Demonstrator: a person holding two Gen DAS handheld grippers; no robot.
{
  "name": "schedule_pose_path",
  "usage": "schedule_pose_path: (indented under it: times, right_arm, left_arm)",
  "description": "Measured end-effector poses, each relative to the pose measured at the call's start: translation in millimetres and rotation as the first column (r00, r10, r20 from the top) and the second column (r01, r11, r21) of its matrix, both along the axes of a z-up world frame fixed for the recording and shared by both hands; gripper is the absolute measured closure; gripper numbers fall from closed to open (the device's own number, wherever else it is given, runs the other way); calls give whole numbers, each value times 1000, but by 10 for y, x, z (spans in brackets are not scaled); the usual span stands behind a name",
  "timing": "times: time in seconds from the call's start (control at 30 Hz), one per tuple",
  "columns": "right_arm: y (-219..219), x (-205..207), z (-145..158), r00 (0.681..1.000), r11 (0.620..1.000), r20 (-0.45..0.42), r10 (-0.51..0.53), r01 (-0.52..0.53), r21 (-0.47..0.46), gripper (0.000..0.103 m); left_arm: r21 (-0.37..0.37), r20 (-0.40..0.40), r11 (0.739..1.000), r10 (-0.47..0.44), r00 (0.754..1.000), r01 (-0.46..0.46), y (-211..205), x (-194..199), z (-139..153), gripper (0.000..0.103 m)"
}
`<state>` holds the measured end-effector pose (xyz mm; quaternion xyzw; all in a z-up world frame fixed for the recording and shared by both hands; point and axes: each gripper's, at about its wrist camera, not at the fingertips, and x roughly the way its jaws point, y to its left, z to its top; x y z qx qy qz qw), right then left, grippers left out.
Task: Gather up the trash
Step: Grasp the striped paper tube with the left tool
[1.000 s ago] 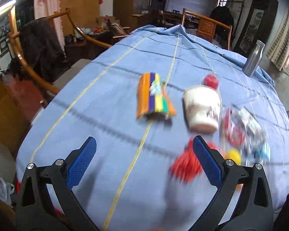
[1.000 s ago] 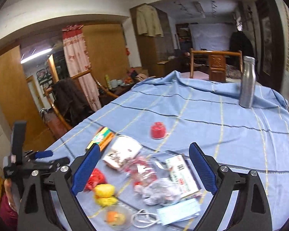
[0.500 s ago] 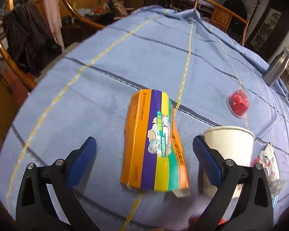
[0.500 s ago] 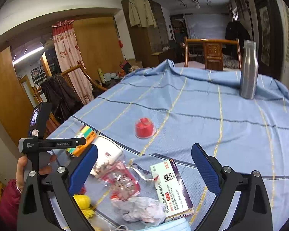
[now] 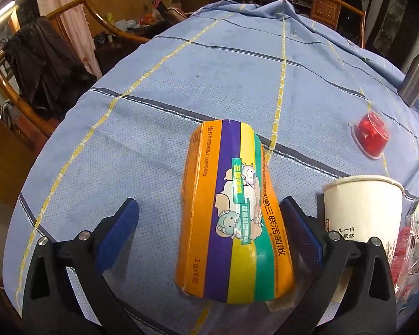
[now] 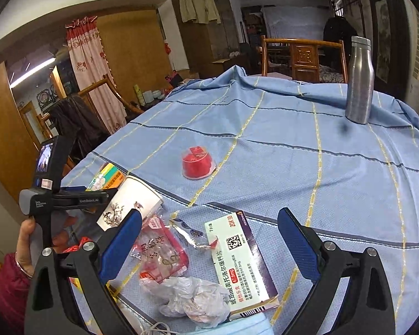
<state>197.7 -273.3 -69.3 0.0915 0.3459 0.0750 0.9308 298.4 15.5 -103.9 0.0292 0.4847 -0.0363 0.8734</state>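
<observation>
The far half of the blue tablecloth (image 6: 307,150) lies bare, apart from a steel bottle (image 6: 359,81) near its far right edge — the clutter sits crowded at the near side. The left gripper (image 5: 208,224) has its jaws wide apart on either side of a flattened carton (image 5: 231,212), orange with purple, yellow and green stripes, lying flat on the cloth; neither pad touches it. Just right of it lies a paper cup (image 5: 360,209), and farther right a red jelly cup (image 5: 371,136). The right gripper (image 6: 209,241) hangs spread above a medicine box (image 6: 241,262), a red snack wrapper (image 6: 160,254) and a crumpled plastic bag (image 6: 194,298).
</observation>
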Motion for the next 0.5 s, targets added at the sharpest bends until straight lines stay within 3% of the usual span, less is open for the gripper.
schedule_pose_path:
  times: [0.03,0.1,0.17,0.27,0.5]
  right_arm:
    - [-14,2,-2,1000,1000,-9,-2,2,8,7]
    - [-38,4,-7,1000,1000,-21,-2,3,26,7]
    - [-50,1,7,1000,1000,-18,-6,6,29,7]
    - [-56,-14,23,1000,1000,-5,-20,20,9,7]
    - [-28,-39,55,1000,1000,23,-1,1,16,7]
  left_arm:
    - [-9,1,1000,0,1000,0,6,5,8,6]
    - [-42,20,999,3,1000,-2,48,1,51,18]
    - [-86,44,996,-25,999,28,76,-45,104,44]
    - [-151,51,987,-55,997,62,98,-74,142,48]
    - [-186,171,981,-18,985,50,188,-180,367,48]
